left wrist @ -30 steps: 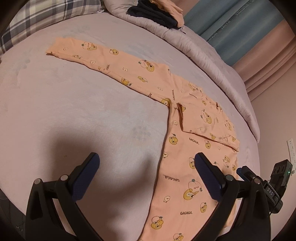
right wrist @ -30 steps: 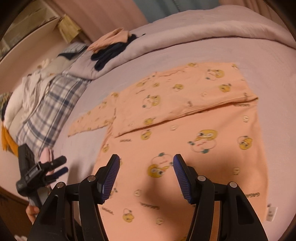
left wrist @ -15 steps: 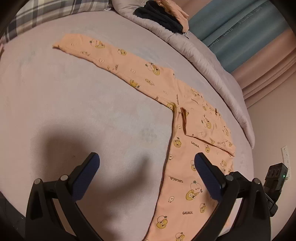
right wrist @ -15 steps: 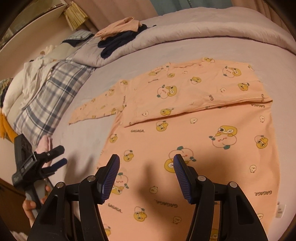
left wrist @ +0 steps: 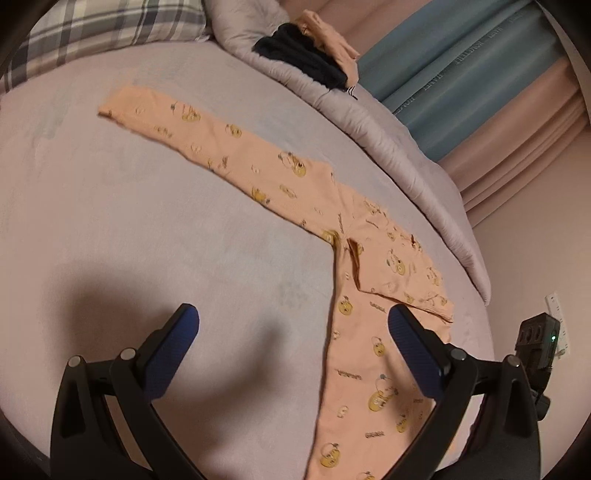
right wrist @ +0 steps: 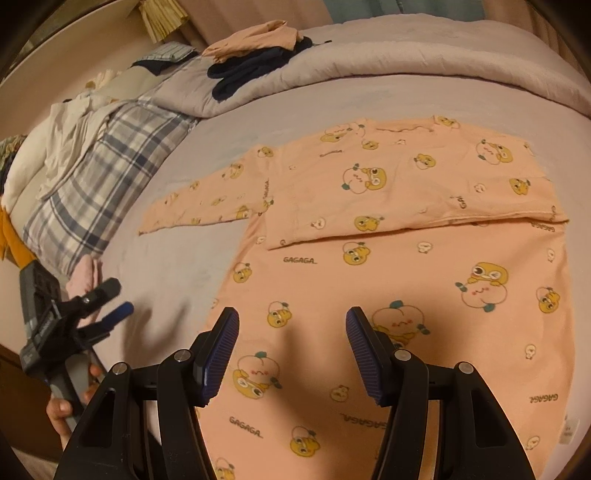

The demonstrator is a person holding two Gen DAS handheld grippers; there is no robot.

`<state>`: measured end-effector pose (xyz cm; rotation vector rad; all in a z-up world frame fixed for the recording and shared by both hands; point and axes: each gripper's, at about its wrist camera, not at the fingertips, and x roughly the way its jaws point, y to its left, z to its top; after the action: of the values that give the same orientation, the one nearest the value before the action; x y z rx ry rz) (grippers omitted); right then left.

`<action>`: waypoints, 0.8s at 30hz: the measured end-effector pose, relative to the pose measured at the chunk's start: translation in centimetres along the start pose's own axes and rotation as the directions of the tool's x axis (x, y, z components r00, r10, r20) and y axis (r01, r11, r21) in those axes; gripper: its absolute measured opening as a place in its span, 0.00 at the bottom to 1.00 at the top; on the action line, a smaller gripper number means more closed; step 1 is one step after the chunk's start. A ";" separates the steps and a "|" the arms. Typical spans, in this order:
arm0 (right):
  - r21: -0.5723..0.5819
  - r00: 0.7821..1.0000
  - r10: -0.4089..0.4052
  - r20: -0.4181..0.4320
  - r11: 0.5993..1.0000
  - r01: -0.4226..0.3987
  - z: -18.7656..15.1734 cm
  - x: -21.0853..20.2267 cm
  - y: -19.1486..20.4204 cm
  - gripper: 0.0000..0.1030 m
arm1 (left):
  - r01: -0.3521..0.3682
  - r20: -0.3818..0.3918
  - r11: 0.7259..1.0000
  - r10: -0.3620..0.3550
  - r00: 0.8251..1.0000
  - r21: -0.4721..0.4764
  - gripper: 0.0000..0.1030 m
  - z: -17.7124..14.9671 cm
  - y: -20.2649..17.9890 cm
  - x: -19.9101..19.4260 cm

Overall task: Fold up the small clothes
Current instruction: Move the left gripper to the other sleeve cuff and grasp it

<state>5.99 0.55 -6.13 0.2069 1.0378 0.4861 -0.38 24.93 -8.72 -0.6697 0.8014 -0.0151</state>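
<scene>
Spread flat on the lilac bed (left wrist: 155,236): a small peach long-sleeved top (right wrist: 406,280) printed with yellow cartoon faces and the word GAGAGA. One sleeve folded across the chest, lying as a band over the upper body in the right wrist view; the other sleeve (left wrist: 207,147) stretched straight out toward the far left, pointing at the plaid pillow (left wrist: 96,33). Hem toward the near side, with a white label at the near right edge.

Right gripper (right wrist: 291,350) hovering above the lower body of the top, blue-padded jaws standing about half apart, nothing between them, not touching the cloth. Shadow of it thrown on the fabric just ahead.

Left gripper (left wrist: 291,350) held off the left edge of the top, jaws spread wide and empty; left pad over bare sheet, right pad over the edge of the garment, no contact visible. Seen also from the right wrist view at the near left (right wrist: 110,302), gripped by a hand (right wrist: 61,410) low in the corner.

On the far side, a rolled grey duvet (right wrist: 369,59) with a pile of dark and peach clothes (right wrist: 255,55) on top. Beyond the duvet in the left wrist view, blue and pink curtains (left wrist: 480,85).
</scene>
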 end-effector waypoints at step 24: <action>0.030 1.000 -0.013 -0.027 0.999 0.014 1.0 1.9 -1.3 0.58 | -0.058 -0.030 0.966 0.052 0.998 -0.251 0.99 6.5 8.4 2.0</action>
<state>7.99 0.43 -7.62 0.2203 1.0723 0.4626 3.37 34.65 -11.46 -0.8880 0.8524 0.1319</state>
